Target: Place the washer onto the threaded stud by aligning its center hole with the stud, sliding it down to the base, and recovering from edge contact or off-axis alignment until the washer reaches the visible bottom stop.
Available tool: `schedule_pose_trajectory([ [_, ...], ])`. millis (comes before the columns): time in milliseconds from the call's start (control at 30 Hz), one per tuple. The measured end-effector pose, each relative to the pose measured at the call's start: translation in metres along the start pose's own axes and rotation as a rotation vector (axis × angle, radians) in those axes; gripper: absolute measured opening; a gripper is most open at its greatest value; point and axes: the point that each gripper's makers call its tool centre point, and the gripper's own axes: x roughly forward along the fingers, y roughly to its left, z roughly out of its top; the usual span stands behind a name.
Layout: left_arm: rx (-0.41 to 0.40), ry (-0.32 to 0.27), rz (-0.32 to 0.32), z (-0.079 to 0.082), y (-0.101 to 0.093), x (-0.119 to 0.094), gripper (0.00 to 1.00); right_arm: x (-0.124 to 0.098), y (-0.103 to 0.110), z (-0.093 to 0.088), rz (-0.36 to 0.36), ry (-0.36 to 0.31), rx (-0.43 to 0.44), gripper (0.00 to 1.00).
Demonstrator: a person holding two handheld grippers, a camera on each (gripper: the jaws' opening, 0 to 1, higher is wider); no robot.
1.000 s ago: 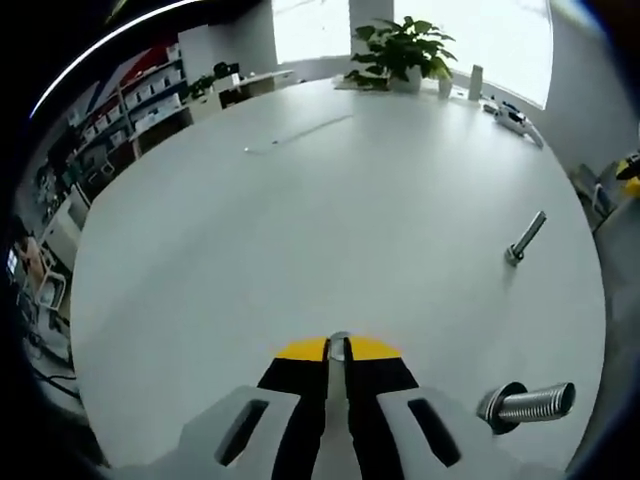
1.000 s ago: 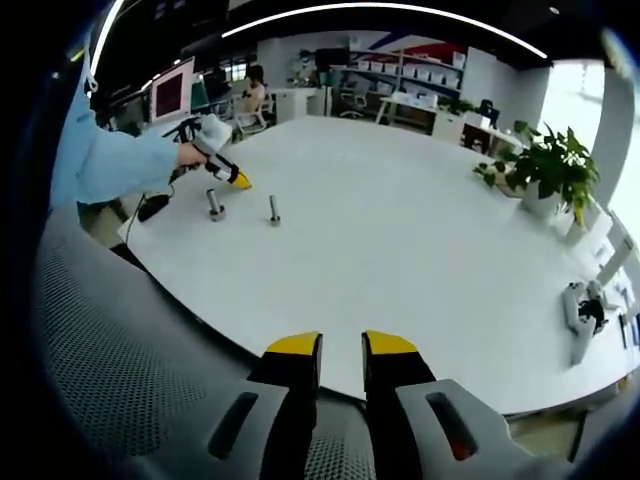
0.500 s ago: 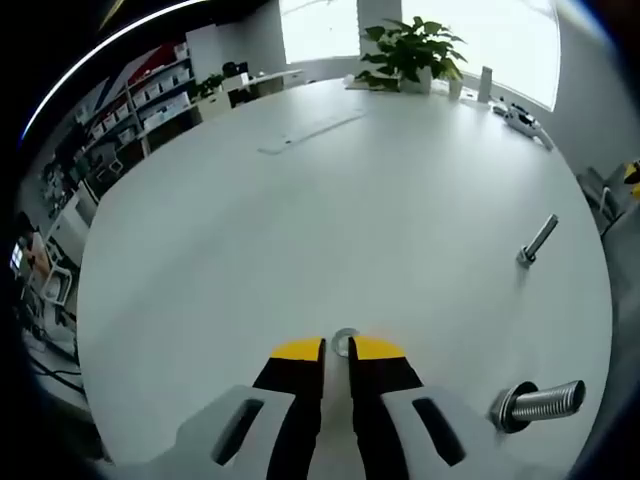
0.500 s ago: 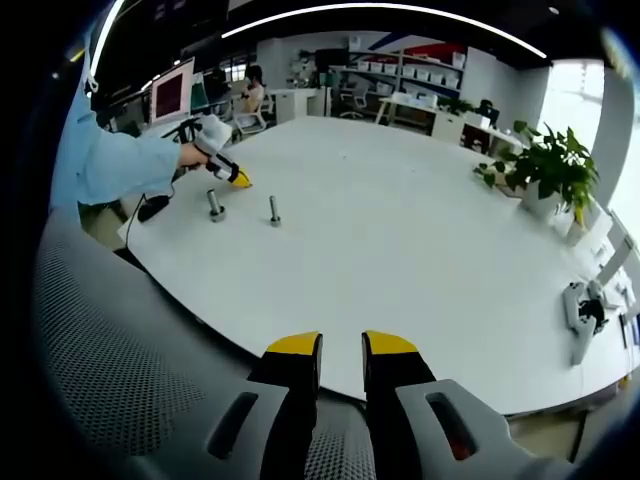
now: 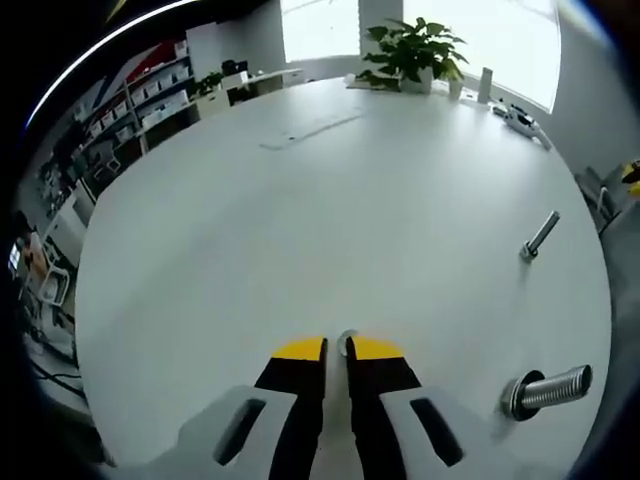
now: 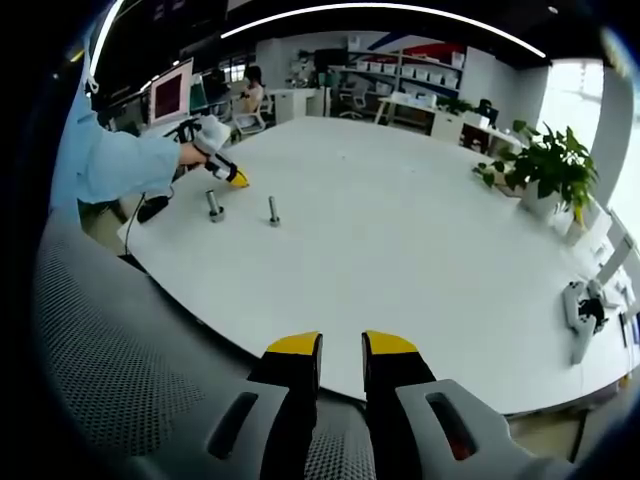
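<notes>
**Washer pinched on edge, studs off to the side**

Washer (image 5: 346,343) sits between the yellow tips of the left gripper (image 5: 337,349), held on edge so that a thin metal arc pokes up past the tips. The jaws are pressed in on it from both sides. Held this way, its flat faces lie against the pads and its hole axis runs across the jaws, not down toward the table (image 5: 330,200).

Over the last second the left gripper view has slid a little: the thick stud (image 5: 548,390) and the slim stud (image 5: 538,236) have both drifted slightly toward the right edge, and the plant (image 5: 412,50) has shifted too. That reads as the hand moving, not the parts. The washer's seat in the jaws looks unchanged. So the carry is under way but no alignment has started; the washer is well apart from either stud.

In the right gripper view both studs stand upright on the table, the thick stud (image 6: 213,205) just beside the left gripper (image 6: 238,180), the slim one (image 6: 273,209) near it. Their long axes rise straight from the tabletop, so the washer likely needs turning flat first.

The right gripper (image 6: 340,345) hangs over the table edge, jaws slightly apart and holding nothing, its picture unchanged.
</notes>
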Motion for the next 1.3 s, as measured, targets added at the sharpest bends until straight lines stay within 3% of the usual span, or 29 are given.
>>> schedule_pose_trajectory([
  [167, -0.003, 0.028, 0.029, -0.002, 0.000, -0.002, 0.00, 0.000, -0.001, 0.000, -0.002, -0.002, 0.001, 0.18],
  [233, -0.059, 0.024, 0.018, -0.001, -0.004, -0.003, 0.00, 0.000, -0.001, 0.000, -0.003, -0.003, 0.002, 0.18],
  [300, -0.120, -0.007, 0.001, 0.006, -0.009, -0.009, 0.00, 0.000, -0.001, 0.000, -0.004, -0.005, 0.003, 0.18],
  [667, -0.130, -0.044, -0.024, 0.035, -0.025, -0.035, 0.00, 0.000, -0.002, 0.002, -0.003, -0.017, 0.005, 0.18],
  [1000, -0.099, -0.126, -0.091, 0.089, -0.066, -0.051, 0.00, 0.000, -0.002, 0.003, -0.002, -0.026, 0.005, 0.18],
  [1300, -0.032, -0.137, -0.193, 0.114, -0.109, -0.044, 0.00, 0.000, -0.001, 0.003, 0.000, -0.023, 0.002, 0.18],
])
